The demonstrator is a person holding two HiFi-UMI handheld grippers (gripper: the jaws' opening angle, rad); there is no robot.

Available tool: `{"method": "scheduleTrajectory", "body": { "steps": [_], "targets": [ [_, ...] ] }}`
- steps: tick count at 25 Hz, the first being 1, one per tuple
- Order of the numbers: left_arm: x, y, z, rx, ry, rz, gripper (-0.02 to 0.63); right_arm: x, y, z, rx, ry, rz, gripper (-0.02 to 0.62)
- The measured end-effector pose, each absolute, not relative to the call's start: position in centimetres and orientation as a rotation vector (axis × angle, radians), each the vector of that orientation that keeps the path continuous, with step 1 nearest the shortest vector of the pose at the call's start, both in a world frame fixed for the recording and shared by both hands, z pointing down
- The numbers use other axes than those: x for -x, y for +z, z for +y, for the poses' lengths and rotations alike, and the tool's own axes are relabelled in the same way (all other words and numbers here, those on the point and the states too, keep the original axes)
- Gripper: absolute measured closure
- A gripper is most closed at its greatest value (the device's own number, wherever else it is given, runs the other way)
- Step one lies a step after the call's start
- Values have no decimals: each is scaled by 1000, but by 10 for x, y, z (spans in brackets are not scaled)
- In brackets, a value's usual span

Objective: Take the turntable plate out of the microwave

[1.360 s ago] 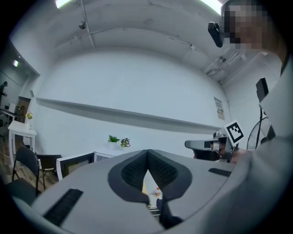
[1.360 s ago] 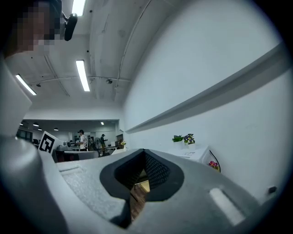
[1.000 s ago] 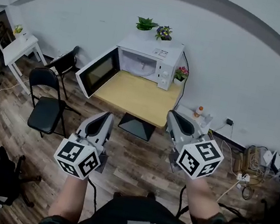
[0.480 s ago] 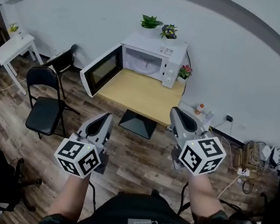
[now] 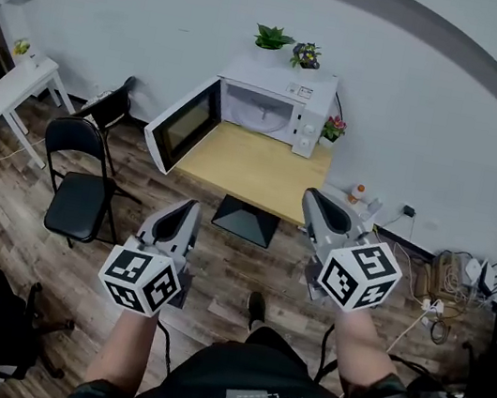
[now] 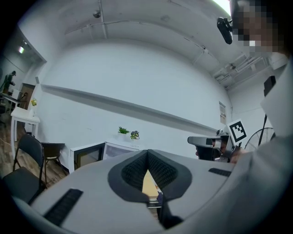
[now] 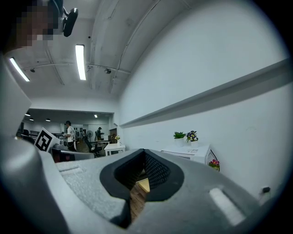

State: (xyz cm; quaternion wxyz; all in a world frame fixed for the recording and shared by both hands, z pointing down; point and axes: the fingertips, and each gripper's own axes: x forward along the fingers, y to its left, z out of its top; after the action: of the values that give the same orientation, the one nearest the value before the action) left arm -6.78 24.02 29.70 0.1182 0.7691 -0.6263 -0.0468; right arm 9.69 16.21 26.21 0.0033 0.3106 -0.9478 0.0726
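Glass turntable plate (image 5: 260,121): I make it out only as a pale disc low in the cavity of the white microwave (image 5: 308,109), and it is too small for more detail. The microwave door (image 5: 184,123) is swung wide to the left with its dark window facing out. The oven stands at the far end of a light wooden table (image 5: 253,173), against the white wall.

On the oven's roof are a green plant (image 5: 273,38) and, just right of it, a small flowering plant (image 5: 304,56). A pot of pink flowers (image 5: 334,128) sits on the table beside the oven's right side.

Both tools are well short of the table, over the wood-plank floor (image 5: 244,278). They point level toward the oven. The left tool (image 5: 189,208) has its jaws pressed together with nothing between them; its own view shows the ribbed pads meeting, with only a sliver of tabletop below. The right tool (image 5: 310,204) is the same, pads closed on each other and empty.

Further out, a black folding chair (image 5: 79,187) stands left of the table. A small white side table (image 5: 27,78) is far left. A tangle of cables (image 5: 451,282) lies by the right wall.
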Motion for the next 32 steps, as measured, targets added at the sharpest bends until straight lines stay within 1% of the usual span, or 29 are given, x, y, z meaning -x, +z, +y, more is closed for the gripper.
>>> {"method": "scheduleTrajectory", "body": {
  "steps": [4, 9, 19, 25, 32],
  "targets": [
    [76, 302, 216, -2222, -117, -1844, 604, -89, 263, 131, -965, 258, -3006, 591],
    [93, 304, 181, -2200, -82, -1898, 604, -65, 268, 90, -910, 211, -3023, 591],
    [119, 310, 73, -2141, -103, -1911, 604, -35, 286, -23, -857, 271, -3014, 591],
    [129, 319, 17, -2071, -106, -1901, 604, -25, 293, -84, -827, 297, -3009, 591],
    [133, 316, -33, -2084, -94, -1929, 604, -15, 301, -128, -790, 314, -3010, 591]
  ]
}}
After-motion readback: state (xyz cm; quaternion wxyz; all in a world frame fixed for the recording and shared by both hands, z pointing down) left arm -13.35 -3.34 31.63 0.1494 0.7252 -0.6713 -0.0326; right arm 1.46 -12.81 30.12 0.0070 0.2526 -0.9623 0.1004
